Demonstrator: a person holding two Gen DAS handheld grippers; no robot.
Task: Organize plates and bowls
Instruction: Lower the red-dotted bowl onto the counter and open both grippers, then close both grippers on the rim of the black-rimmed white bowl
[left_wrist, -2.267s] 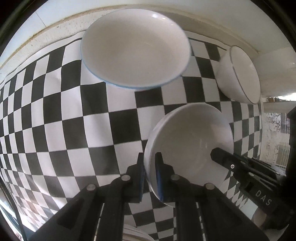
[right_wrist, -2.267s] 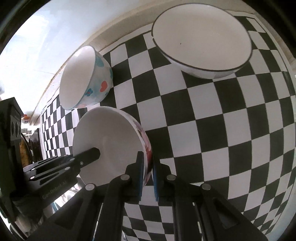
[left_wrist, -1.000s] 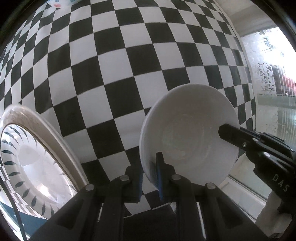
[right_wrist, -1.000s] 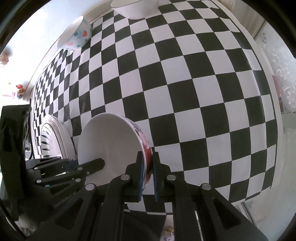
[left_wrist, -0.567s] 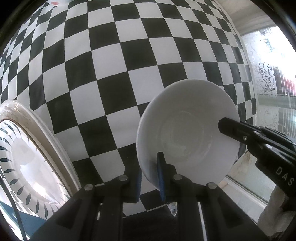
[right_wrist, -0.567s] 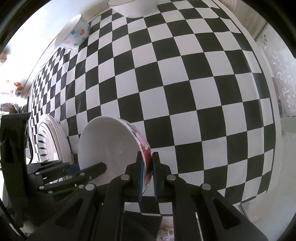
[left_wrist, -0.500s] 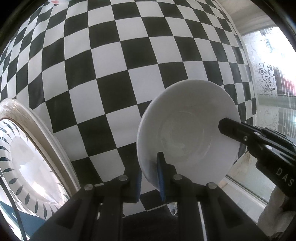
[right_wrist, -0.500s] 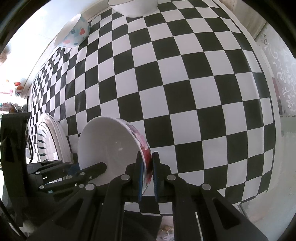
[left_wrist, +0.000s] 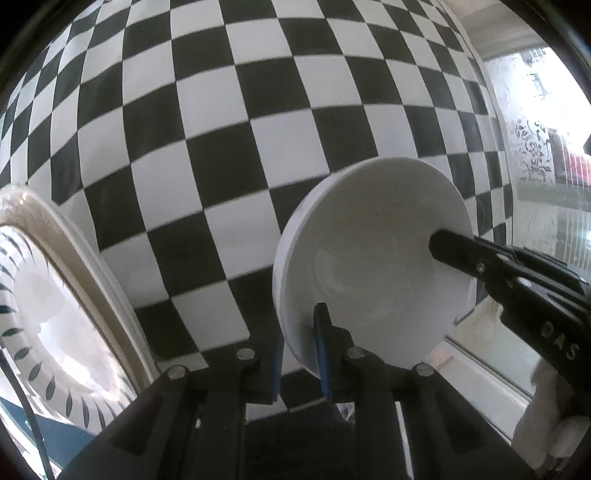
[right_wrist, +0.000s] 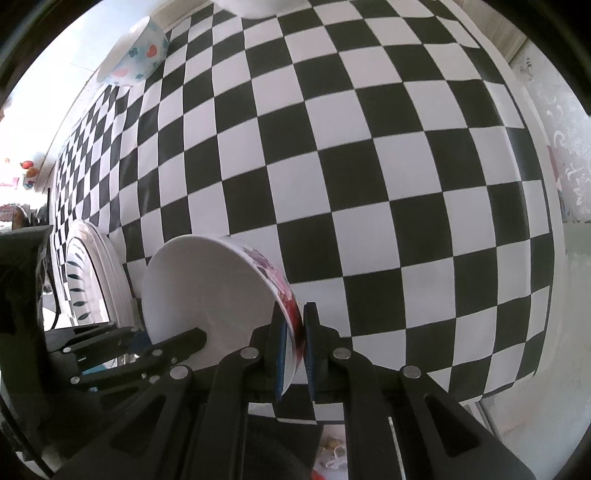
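Note:
Both grippers grip the same white bowl with a floral outside. In the left wrist view my left gripper (left_wrist: 299, 354) is shut on the bowl (left_wrist: 373, 266) at its near rim, and the right gripper's fingers (left_wrist: 465, 254) reach in from the right. In the right wrist view my right gripper (right_wrist: 293, 343) is shut on the bowl's (right_wrist: 207, 288) flowered rim, with the left gripper's fingers (right_wrist: 173, 343) at its lower left. The bowl is held tilted above the checkered cloth.
A stack of leaf-patterned plates (left_wrist: 48, 295) lies at the left, also in the right wrist view (right_wrist: 92, 273). A heart-patterned bowl (right_wrist: 135, 51) and a white bowl (right_wrist: 258, 7) sit at the far edge of the checkered table (right_wrist: 369, 147). The table's near edge is close below.
Both grippers have carried the bowl back from the far bowls toward the near table edge beside the plate stack. In the last half second it has shifted only slightly.

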